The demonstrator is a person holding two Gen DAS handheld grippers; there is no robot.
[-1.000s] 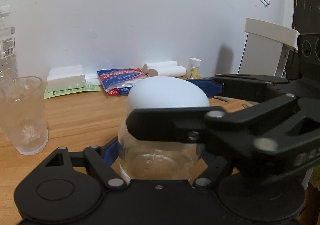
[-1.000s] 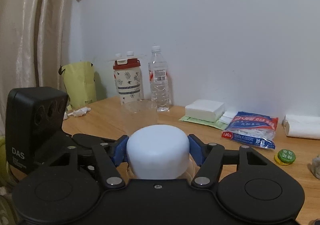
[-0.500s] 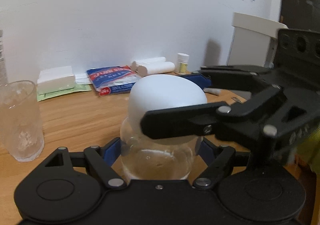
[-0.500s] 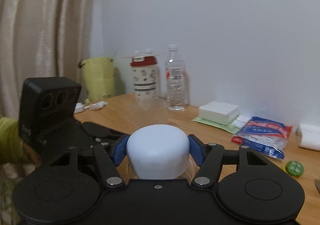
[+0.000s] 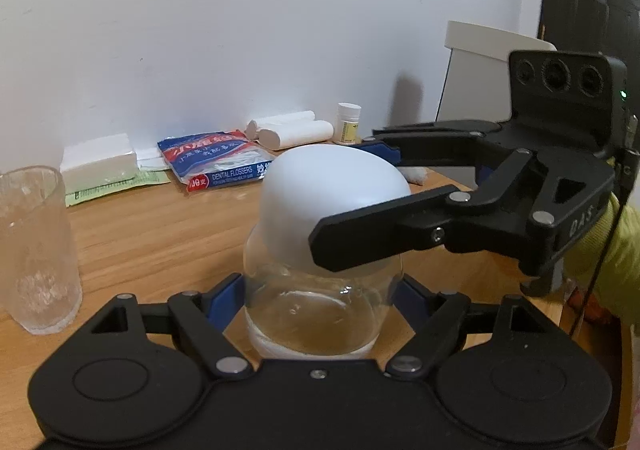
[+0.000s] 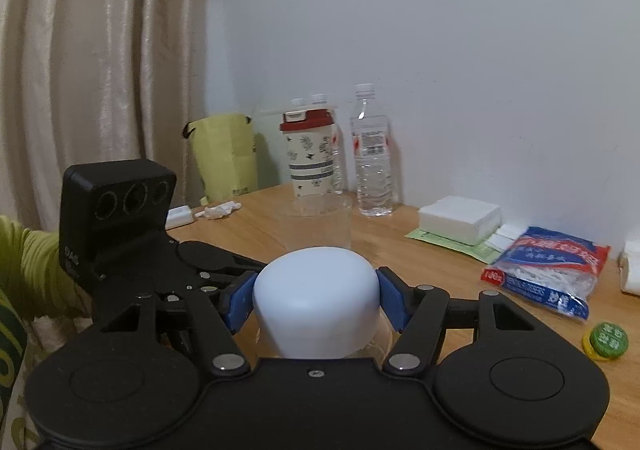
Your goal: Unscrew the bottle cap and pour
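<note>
Left wrist view shows the wooden surface (image 5: 160, 234) running to a white wall, and on it, near the middle, a clear bottle (image 5: 316, 306) with a wide white cap (image 5: 320, 186); an empty plastic cup (image 5: 36, 250) stands to its left, well apart, with a pack of dental flossers (image 5: 216, 166) farther back. As I judge it, the main risk is the bottle turning together with the cap, since its smooth rounded wall gives the lower grip little to bite on; a slip there could also tip it or slop the liquid before any pouring toward the cup. The left gripper (image 5: 318, 290) has its blue-padded fingers (image 5: 222, 296) closed in on the bottle's body from both sides, moderately apart to span its width. The right gripper (image 6: 316, 300) has its fingers (image 6: 240, 300) clamped on the cap, pads pressed to its left and right flanks; the cap looks not yet off.
</note>
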